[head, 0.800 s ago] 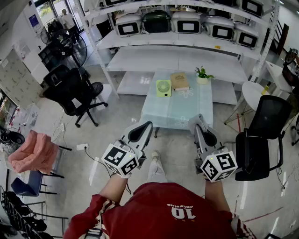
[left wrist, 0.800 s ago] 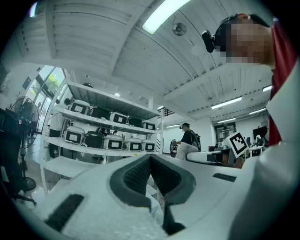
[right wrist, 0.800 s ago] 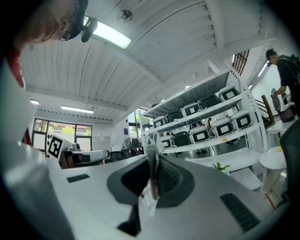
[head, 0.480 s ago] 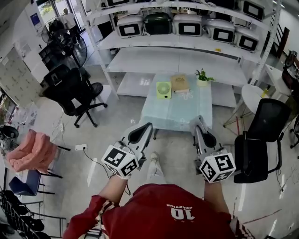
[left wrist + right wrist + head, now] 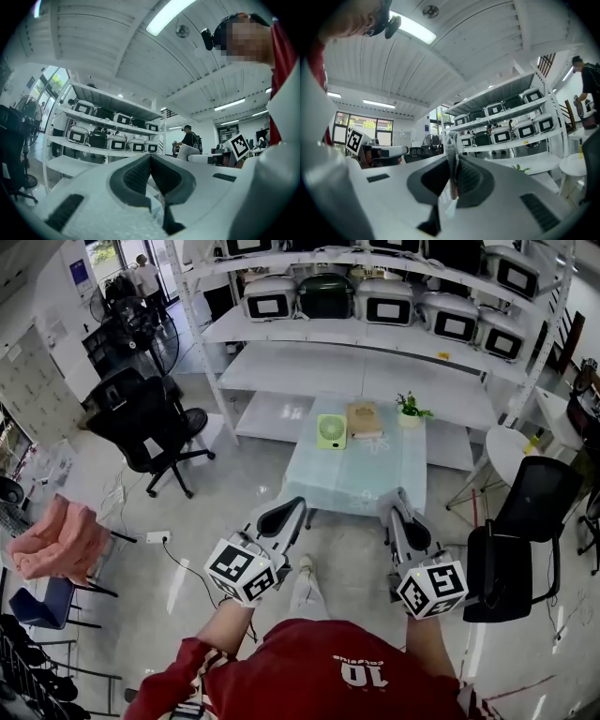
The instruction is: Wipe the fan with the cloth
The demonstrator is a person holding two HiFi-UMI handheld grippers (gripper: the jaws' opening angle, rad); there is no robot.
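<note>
A small green fan [image 5: 329,430] stands at the far left of a low glass-topped table [image 5: 375,474] ahead of me. Both grippers hang in the air short of the table's near edge, well away from the fan. My left gripper [image 5: 298,502] is shut, its pads [image 5: 140,176] meeting with nothing between them. My right gripper [image 5: 386,498] is shut on a narrow strip of grey cloth [image 5: 451,154] with a white tag, which sticks up between its pads. In the head view the cloth is too small to make out.
A brown book [image 5: 362,418] and a small potted plant [image 5: 410,409] stand beside the fan. Black office chairs stand at the right [image 5: 525,512] and the left [image 5: 141,418]. White shelves [image 5: 356,324] with appliances rise behind the table. A pink cloth [image 5: 58,545] drapes a chair far left.
The table and fan sit slightly lower in the head view, so I have come a little closer. Both grippers keep their places side by side and stay shut.
</note>
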